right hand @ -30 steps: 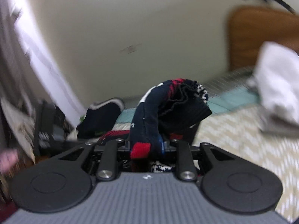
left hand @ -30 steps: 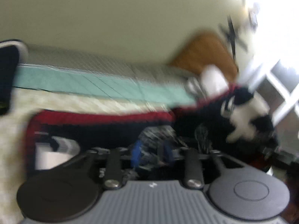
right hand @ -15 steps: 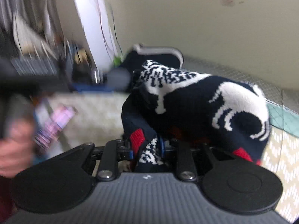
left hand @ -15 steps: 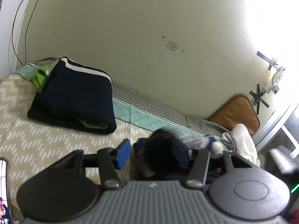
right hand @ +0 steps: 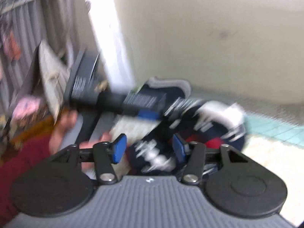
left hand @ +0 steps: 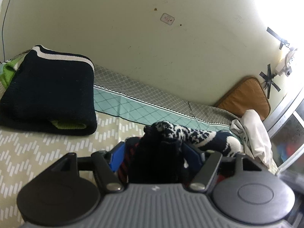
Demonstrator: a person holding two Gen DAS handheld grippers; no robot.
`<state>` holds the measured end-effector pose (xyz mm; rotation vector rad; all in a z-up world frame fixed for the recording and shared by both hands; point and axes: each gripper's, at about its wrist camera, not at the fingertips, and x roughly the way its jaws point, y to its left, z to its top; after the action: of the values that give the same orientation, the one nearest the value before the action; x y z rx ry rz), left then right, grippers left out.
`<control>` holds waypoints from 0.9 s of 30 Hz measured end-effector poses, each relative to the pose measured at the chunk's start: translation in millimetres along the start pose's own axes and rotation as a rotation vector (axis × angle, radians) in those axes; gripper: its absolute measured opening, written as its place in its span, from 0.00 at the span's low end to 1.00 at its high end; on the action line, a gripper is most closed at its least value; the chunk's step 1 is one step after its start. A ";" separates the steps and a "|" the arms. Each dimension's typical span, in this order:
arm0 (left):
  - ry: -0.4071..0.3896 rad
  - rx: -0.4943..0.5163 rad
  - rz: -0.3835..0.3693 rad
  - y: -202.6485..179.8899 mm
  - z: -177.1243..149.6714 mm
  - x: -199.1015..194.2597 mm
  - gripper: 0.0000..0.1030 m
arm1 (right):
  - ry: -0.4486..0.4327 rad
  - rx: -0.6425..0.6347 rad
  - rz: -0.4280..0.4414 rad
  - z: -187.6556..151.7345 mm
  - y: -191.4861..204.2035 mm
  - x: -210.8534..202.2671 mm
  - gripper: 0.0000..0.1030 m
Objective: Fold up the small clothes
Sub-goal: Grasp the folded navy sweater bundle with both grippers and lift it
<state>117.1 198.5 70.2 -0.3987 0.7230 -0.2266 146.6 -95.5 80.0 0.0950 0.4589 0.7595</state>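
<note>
A small navy knit garment (left hand: 176, 144) with white pattern and red trim lies bunched on the bed. In the left wrist view it fills the gap of my left gripper (left hand: 154, 156), whose blue pads stand apart on either side of it. In the blurred right wrist view the same garment (right hand: 199, 125) lies between and beyond the spread blue pads of my right gripper (right hand: 149, 149), which is open. The other gripper's body (right hand: 117, 95) and a hand show to the left there.
A folded navy sweater with a white stripe (left hand: 49, 93) lies on the bed at the left near the wall. A white cloth heap (left hand: 254, 131) and a brown cushion (left hand: 247, 95) sit at the right. The patterned bedspread (left hand: 38, 144) lies in front.
My right gripper was shut on the garment and has opened, letting it drop to the bed. My left gripper opened earlier and has stayed open with the garment between its pads.
</note>
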 end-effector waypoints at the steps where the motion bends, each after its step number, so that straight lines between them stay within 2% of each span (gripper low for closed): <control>1: 0.002 -0.001 0.003 -0.6 -0.2 1.8 0.67 | -0.023 0.013 -0.038 7.1 -8.7 -4.4 0.50; 3: 0.002 -0.002 0.009 -2.3 -0.3 3.5 0.67 | -0.028 0.046 -0.093 19.2 -23.8 -0.6 0.49; 5: 0.000 0.012 0.027 -5.4 -0.3 3.6 0.66 | -0.005 0.072 -0.112 26.5 -33.9 10.1 0.49; 11: 0.029 0.058 0.089 -10.8 -2.5 21.8 0.66 | 0.095 0.001 -0.266 12.8 -37.5 65.8 0.51; 14: 0.014 0.071 0.108 -11.8 -5.0 29.7 0.70 | 0.095 -0.016 -0.305 5.5 -37.8 72.2 0.51; 17: 0.013 0.064 0.136 -11.1 -3.5 32.8 0.80 | 0.102 -0.050 -0.337 8.3 -37.2 71.3 0.51; 20: 0.014 0.046 0.150 -9.7 -0.2 21.7 0.92 | 0.079 -0.045 -0.316 14.6 -37.2 72.3 0.54; 21: 0.001 0.040 0.132 -8.5 0.5 10.3 0.92 | 0.056 -0.020 -0.291 14.9 -36.8 67.3 0.58; 24: -0.051 0.021 0.093 -2.4 -1.1 -23.3 1.00 | -0.055 0.135 -0.198 9.8 -49.8 31.0 0.84; 25: -0.055 0.017 0.092 -1.0 -2.7 -31.1 1.00 | -0.094 0.185 -0.181 4.5 -55.7 17.9 0.86; 27: -0.049 0.014 0.058 2.9 -9.4 -42.8 1.00 | -0.112 0.268 -0.145 -9.6 -68.3 -0.2 0.86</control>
<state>79.7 212.9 88.0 -0.3680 0.6837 -0.1670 186.2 -145.9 54.6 0.3490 0.4535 0.5442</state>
